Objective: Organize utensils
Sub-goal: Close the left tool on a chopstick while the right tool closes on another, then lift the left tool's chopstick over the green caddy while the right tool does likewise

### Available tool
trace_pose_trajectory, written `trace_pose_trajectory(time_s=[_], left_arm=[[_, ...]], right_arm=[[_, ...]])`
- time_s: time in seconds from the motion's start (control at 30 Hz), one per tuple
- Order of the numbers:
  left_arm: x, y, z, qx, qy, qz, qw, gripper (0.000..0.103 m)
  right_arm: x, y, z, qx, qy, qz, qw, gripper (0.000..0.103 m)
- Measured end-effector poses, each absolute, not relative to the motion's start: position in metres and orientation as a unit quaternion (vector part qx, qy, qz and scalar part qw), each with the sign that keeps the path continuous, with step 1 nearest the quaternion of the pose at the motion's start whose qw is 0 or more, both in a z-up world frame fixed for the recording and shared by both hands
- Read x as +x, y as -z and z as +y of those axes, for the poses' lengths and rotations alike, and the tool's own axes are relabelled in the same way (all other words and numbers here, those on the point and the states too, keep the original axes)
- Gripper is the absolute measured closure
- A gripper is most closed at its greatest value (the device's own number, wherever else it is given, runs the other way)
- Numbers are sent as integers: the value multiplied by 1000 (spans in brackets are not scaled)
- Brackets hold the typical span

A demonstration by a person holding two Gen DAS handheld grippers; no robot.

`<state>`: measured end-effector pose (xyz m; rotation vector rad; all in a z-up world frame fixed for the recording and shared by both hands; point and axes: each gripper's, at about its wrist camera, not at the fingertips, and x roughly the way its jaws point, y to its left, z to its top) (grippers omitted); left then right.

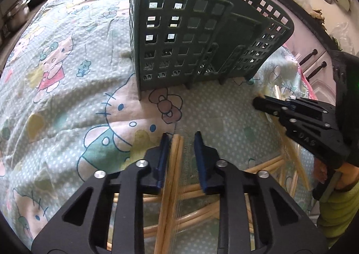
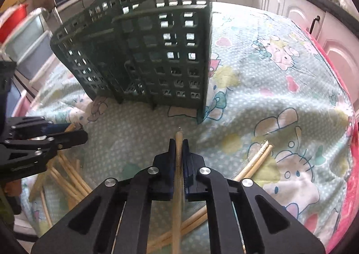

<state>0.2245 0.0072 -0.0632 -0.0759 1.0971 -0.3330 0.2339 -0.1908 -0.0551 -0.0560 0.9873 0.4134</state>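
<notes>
My right gripper (image 2: pixel 178 141) is clamped tight on one pale wooden chopstick in a clear sleeve (image 2: pixel 178 153), its tip poking out just short of the dark green perforated plastic utensil holder (image 2: pixel 143 51) that stands upright on the cartoon-cat printed cloth (image 2: pixel 280 74). My left gripper (image 1: pixel 182 141) has narrowed around a pair of bare wooden chopsticks (image 1: pixel 174 159); they lie against one pad, with a gap to the other, so I doubt that grip has bitten yet. Lift now and the pair could slip out or splay. More chopsticks (image 1: pixel 264 166) lie crossed in front of the holder, and they could snag. My single stick is slippery in its sleeve and might pivot, missing a compartment.
</notes>
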Motion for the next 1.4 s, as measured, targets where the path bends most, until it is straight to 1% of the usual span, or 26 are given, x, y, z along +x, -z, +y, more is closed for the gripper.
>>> trace_pose_trajectory(time_s=[0.03, 0.1, 0.33, 0.4, 0.73, 1.4], left_arm=[[225, 63, 7, -37, 157, 518, 840, 89], [225, 61, 3, -36, 157, 515, 842, 94], [219, 32, 10, -35, 159, 482, 861, 97], [215, 22, 11, -35, 160, 469, 868, 100], [199, -34, 23, -50, 164, 405, 898, 100], [176, -124, 19, -77, 154, 296, 940, 100]], right_arm=[[233, 52, -194, -22, -199, 466, 862, 97], [229, 45, -202, -10, -207, 457, 865, 97], [211, 2, -216, 7, -234, 410, 882, 97], [208, -9, -218, 8, -239, 396, 886, 97], [188, -60, -210, 19, -254, 319, 913, 97], [156, -149, -219, 47, -261, 189, 946, 97]])
